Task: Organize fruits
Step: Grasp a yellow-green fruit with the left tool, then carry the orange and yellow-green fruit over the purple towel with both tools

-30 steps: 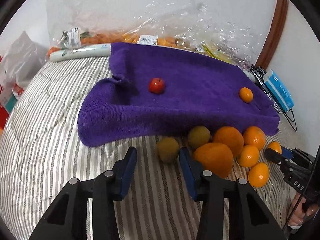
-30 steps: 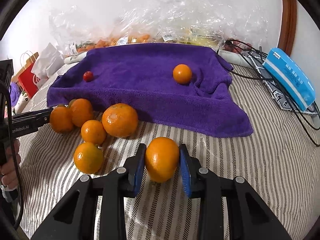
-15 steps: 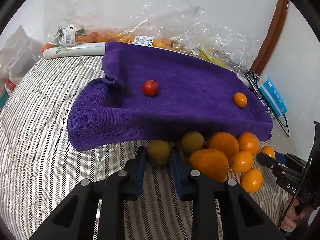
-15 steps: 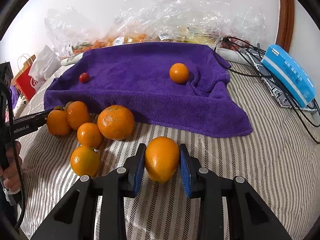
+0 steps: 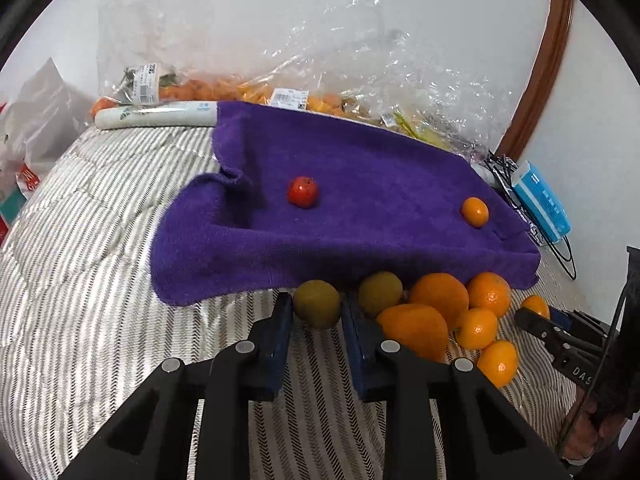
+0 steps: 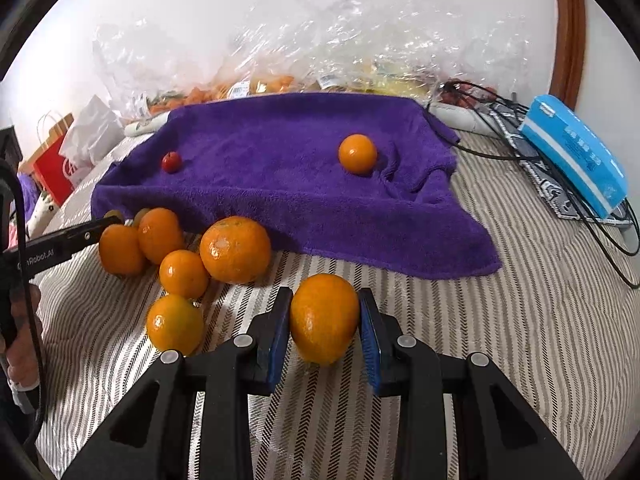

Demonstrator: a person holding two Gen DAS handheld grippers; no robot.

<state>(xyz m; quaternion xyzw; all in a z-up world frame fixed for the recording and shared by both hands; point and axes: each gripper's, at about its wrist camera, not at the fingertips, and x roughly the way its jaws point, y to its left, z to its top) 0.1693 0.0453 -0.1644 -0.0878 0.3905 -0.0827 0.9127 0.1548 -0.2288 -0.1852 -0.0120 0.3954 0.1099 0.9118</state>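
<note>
My left gripper (image 5: 316,316) is shut on a yellow-green fruit (image 5: 317,309) at the near edge of the purple towel (image 5: 360,208). A second green fruit (image 5: 380,293) lies just right of it, beside a pile of oranges (image 5: 438,300). My right gripper (image 6: 325,320) is shut on an orange (image 6: 324,318), low over the striped bedcover (image 6: 520,320). On the towel (image 6: 280,168) lie a small red fruit (image 5: 303,192), also in the right wrist view (image 6: 171,161), and a small orange (image 6: 357,153). Several loose oranges (image 6: 235,249) lie left of the right gripper.
Clear plastic bags of produce (image 5: 280,92) line the wall behind the towel. A blue box (image 6: 576,152) and black cables (image 6: 600,224) lie at the right. A red paper bag (image 6: 56,168) stands at the far left.
My left gripper moved forward and closed on the yellow-green fruit. My right gripper keeps hold of its orange and has shifted only slightly.
</note>
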